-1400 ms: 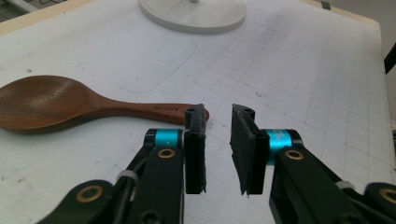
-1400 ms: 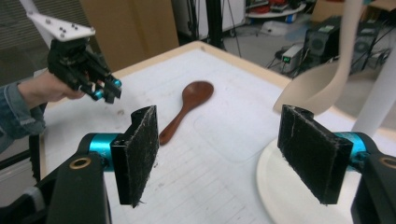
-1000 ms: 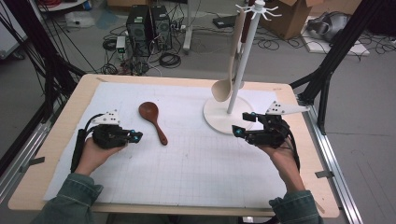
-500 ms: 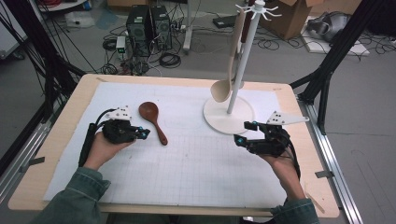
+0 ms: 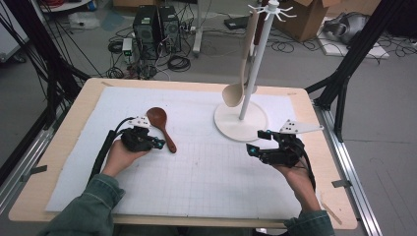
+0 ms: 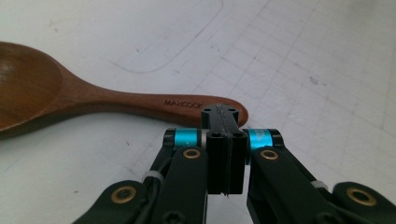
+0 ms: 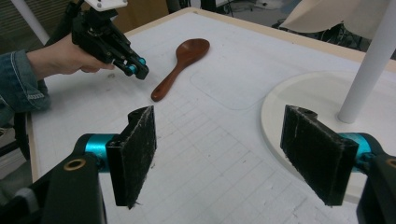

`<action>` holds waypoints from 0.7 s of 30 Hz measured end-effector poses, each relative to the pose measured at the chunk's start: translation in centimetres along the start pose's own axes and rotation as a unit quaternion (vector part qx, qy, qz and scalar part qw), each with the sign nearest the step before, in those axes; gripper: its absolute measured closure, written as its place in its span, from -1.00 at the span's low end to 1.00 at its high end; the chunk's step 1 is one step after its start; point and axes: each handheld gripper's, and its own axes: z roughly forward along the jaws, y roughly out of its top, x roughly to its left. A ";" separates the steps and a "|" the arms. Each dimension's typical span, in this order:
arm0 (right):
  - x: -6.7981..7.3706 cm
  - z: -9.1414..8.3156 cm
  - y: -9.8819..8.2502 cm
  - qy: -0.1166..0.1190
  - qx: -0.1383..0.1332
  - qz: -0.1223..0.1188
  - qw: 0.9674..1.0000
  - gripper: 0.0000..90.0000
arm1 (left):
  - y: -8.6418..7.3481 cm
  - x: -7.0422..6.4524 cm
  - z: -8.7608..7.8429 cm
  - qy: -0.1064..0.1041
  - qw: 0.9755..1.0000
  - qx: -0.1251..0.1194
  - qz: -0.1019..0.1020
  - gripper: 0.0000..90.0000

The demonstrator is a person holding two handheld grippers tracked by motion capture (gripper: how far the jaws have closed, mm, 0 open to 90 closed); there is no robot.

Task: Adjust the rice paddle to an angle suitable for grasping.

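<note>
Left tongs [image 5: 158,143], pressed together and empty, are sitting just beside the brown spoon [image 5: 161,124]'s handle tip, likely lining up a pickup. Right tongs [image 5: 259,142], spread apart, are waiting near the rack base [image 5: 241,122].

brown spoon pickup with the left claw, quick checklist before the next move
1. Brown spoon lies flat on the mat, nothing on it: ok.
2. Left claw lined up at the handle end: ok.
3. Left claw open enough to take the handle: not ok, jaws shut.
4. Claw tip touching the handle or just short of it: cannot tell.
5. Right claw open and away from the spoon: ok.
6. Stand with the pale spoon apart from the brown spoon: ok.
</note>
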 end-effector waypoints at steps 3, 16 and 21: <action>0.1 0.1 -0.1 0.001 0.002 0.000 1.000 -0.42 | 0.0 0.0 0.4 -0.007 1.000 0.003 0.001 0.99; 0.1 0.1 -0.2 0.001 0.004 -0.004 1.000 -0.42 | -0.1 0.1 1.4 -0.001 1.000 0.013 -0.004 0.99; 0.1 0.0 -0.3 0.001 0.003 -0.006 1.000 -0.42 | -0.1 0.0 1.9 -0.006 1.000 0.019 -0.001 0.99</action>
